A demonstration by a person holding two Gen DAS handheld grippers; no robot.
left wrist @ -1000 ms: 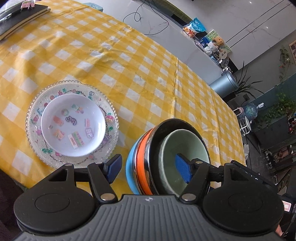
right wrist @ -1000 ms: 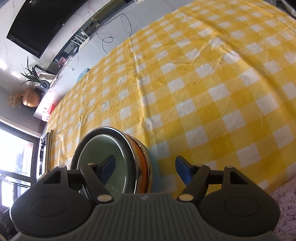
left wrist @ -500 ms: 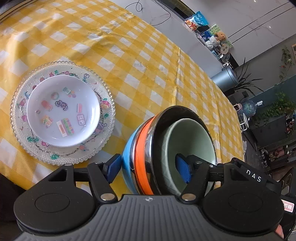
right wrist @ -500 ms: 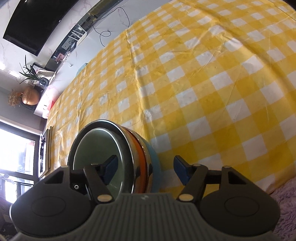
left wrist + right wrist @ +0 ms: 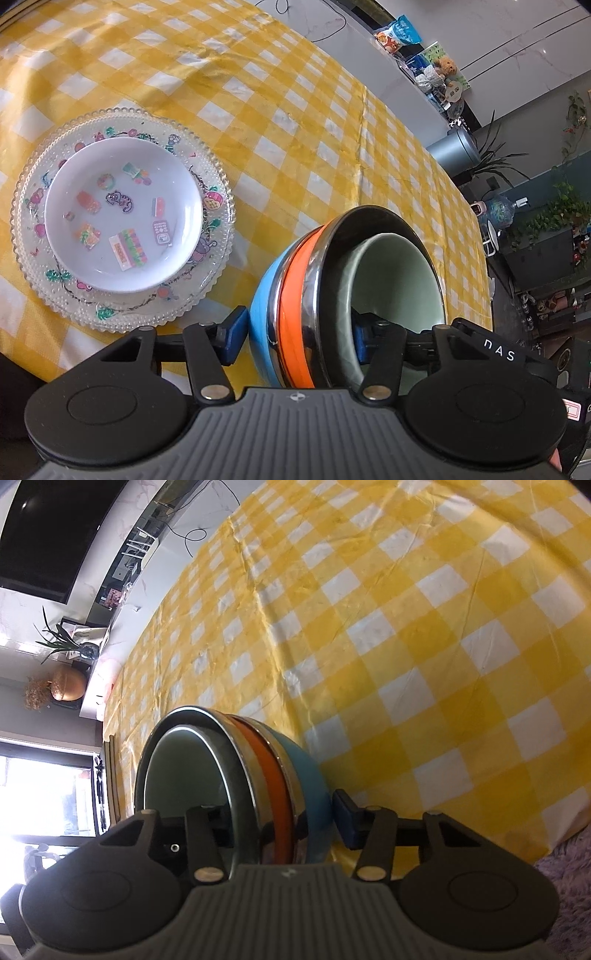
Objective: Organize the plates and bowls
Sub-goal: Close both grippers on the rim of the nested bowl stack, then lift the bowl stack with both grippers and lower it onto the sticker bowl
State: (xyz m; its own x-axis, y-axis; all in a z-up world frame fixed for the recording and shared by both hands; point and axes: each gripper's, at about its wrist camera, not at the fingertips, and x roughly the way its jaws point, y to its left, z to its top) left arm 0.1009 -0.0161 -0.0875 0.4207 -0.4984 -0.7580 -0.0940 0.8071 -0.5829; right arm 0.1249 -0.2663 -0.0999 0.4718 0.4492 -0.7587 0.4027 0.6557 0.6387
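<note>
A nested stack of bowls, blue outside, then orange and steel, with a pale green bowl inside, stands on the yellow checked tablecloth. My left gripper straddles the stack's rim, one finger outside the blue wall, one inside the green bowl, jaws still apart. My right gripper straddles the same stack from the other side in the same way. A small white printed plate rests on a clear glass plate at the left.
The table edge runs close below both grippers. A grey fluffy rug lies beyond the edge at lower right. Behind the table stand a counter with snack bags, a grey bin and plants.
Both grippers have moved in over the bowl stack's rim and their jaws have narrowed around it. The plates have shifted in the left view as the camera moved.
</note>
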